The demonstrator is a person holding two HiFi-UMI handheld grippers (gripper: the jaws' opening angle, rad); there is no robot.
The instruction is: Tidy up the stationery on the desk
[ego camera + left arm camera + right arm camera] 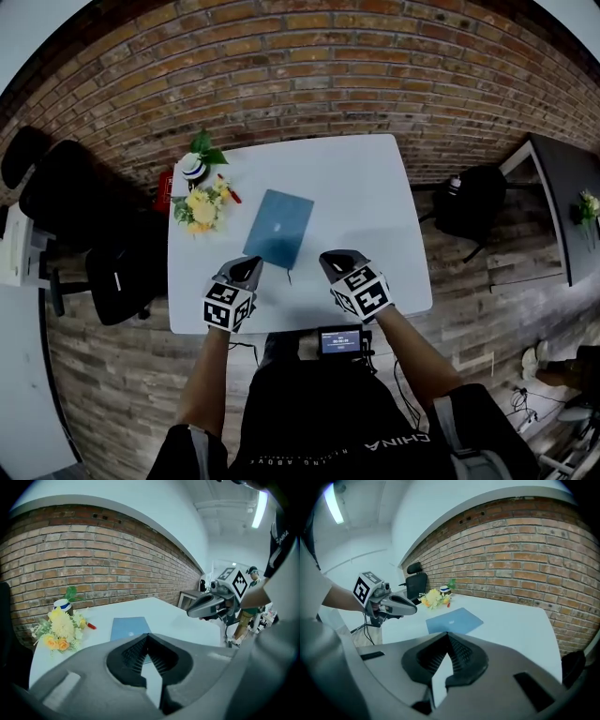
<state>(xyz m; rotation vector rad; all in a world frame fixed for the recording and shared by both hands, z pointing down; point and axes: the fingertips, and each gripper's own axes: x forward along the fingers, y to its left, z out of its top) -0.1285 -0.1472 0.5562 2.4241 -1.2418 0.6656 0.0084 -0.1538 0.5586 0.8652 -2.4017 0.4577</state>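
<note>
Head view leaves the small red item (pixel 231 195) beside the yellow flowers (pixel 200 212) too tiny to identify. The blue notebook (pixel 278 228) lies closed, flat and skewed in the middle of the white table (pixel 375 187), a pale mark centred on its cover. The left gripper (pixel 253 267) and right gripper (pixel 331 259) are both clenched on nothing, either side of its near corner.
</note>
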